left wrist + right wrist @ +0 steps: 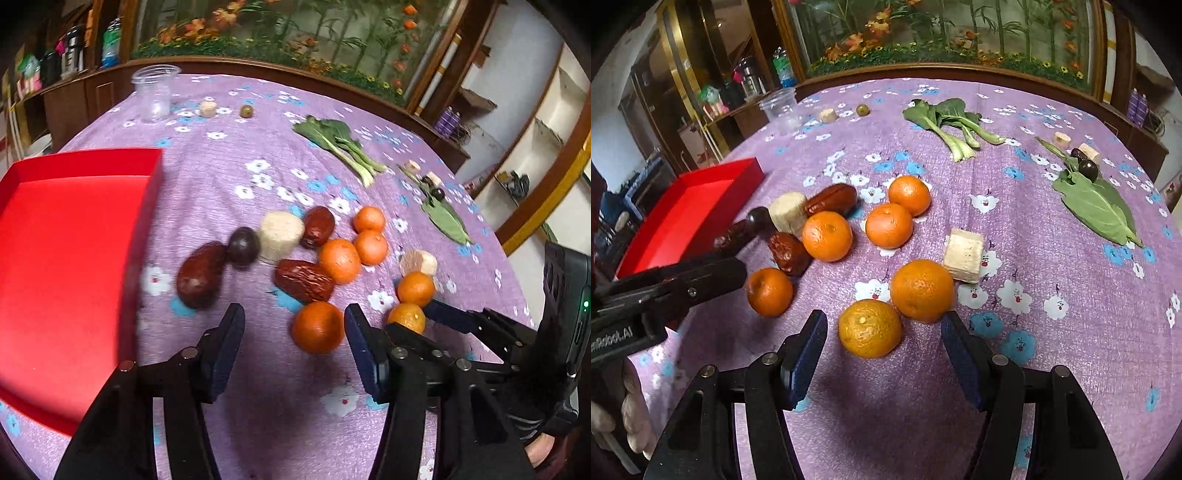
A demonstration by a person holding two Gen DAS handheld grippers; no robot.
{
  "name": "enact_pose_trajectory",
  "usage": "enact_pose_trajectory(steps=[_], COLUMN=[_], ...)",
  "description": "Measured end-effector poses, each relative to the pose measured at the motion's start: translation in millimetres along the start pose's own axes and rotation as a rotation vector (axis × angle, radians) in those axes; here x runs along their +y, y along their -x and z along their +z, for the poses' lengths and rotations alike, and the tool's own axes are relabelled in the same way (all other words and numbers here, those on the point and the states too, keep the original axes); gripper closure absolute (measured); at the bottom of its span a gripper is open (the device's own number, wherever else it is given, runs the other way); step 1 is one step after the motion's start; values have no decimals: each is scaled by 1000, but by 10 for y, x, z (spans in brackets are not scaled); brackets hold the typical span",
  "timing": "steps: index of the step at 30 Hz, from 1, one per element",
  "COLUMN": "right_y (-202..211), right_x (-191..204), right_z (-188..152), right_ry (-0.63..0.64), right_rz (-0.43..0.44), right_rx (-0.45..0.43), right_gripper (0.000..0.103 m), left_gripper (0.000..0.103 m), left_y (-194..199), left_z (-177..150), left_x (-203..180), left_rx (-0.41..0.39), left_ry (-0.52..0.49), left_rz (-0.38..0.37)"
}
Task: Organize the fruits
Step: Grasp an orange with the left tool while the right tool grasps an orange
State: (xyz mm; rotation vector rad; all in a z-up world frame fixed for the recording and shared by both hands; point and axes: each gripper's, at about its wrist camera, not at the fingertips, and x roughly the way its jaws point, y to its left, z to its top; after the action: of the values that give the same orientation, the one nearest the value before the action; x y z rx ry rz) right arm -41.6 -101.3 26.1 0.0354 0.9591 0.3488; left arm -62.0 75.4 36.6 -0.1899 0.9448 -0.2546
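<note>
Floral mural [942, 33] behind dark wooden cabinets [70, 99], possibly shelving.

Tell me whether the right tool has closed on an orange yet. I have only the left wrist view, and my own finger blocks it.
Observer: No. The right tool is open: purple cloth shows between each pad and the nearest orange.
Operator: Describe what lies to the left of that orange.
Observer: Only bare cloth, as far as the next orange, which lies apart from it.
</note>
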Motion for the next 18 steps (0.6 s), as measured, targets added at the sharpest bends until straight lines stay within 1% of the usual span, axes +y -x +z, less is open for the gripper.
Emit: enact_pose_trajectory(steps=[2, 4, 5, 7, 11, 18], right_y=[-42, -47, -45, -47, -50, -42], right_x=[7, 12, 9, 1, 0, 22], right_z=[-12, -23, -26, -27, -30, -30], right_ry=[16, 28, 31, 30, 31, 40], right_rz=[-21, -35, -37, -35, -33, -37], right_rx=[3, -1, -2, -5, -8, -5], right_gripper=[38, 40, 41, 41, 41, 43], left_gripper=[50, 57, 57, 57, 58, 61], left_y=[-67, -129, -166, -209, -267, -286], left_z=[-8, -7, -3, -2, -15, -28], left_x=[-40, -65, -74, -83, -143, -142], left_rx=[9, 22, 29, 34, 38, 29], left_ry=[-14, -27, -31, -33, -61, -56], left_rz=[-1, 1, 0, -9, -2, -8])
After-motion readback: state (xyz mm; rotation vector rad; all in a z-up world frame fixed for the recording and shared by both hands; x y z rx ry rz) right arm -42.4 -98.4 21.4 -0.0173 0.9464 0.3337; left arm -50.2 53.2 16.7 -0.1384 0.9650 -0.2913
